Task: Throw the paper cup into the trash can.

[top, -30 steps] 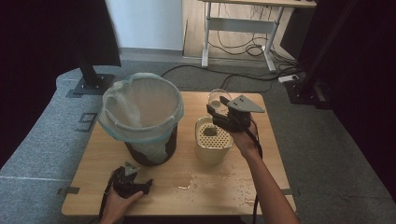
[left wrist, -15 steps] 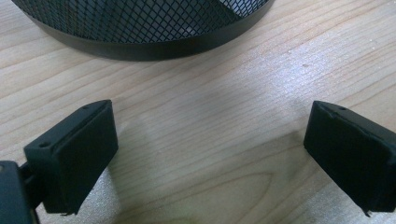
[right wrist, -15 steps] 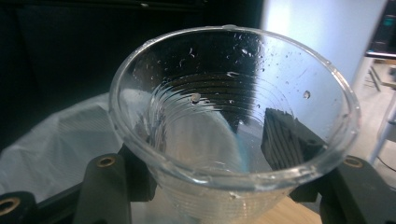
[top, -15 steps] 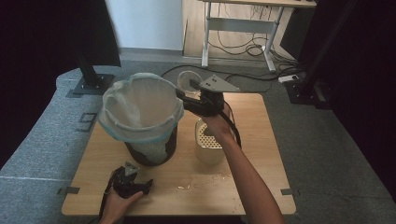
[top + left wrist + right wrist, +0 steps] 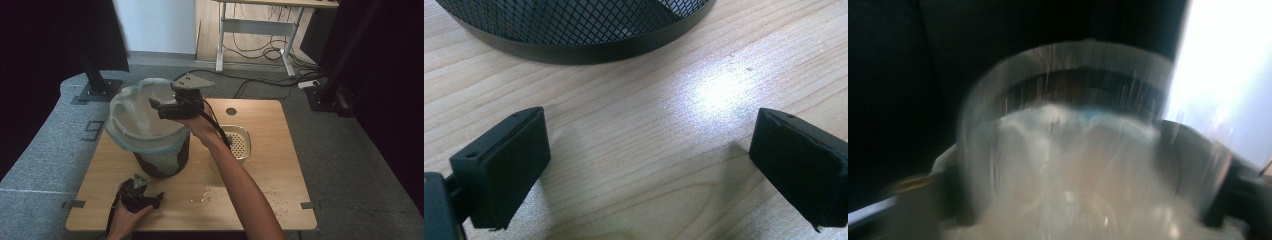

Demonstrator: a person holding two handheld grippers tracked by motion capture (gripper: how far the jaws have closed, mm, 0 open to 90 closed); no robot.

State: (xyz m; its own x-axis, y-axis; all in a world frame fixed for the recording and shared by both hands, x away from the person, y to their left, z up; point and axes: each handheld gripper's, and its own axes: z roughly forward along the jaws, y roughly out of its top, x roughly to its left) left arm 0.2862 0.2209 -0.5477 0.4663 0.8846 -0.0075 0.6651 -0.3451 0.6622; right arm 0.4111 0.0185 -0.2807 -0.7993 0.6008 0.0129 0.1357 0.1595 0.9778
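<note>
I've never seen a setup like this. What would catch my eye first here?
Probably the black mesh wastebasket lined with a pale plastic bag on the left of the wooden table, with the right gripper held over its opening, its jaws around a clear plastic cup. Next, the cream perforated container just right of it, and small crumbs scattered near the front edge. The left gripper sits low at the front, jaws wide open.

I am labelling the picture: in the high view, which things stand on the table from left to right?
Left claw at the near edge → mesh bin with its plastic liner → right claw holding a clear cup over the bin → perforated cream container.
</note>
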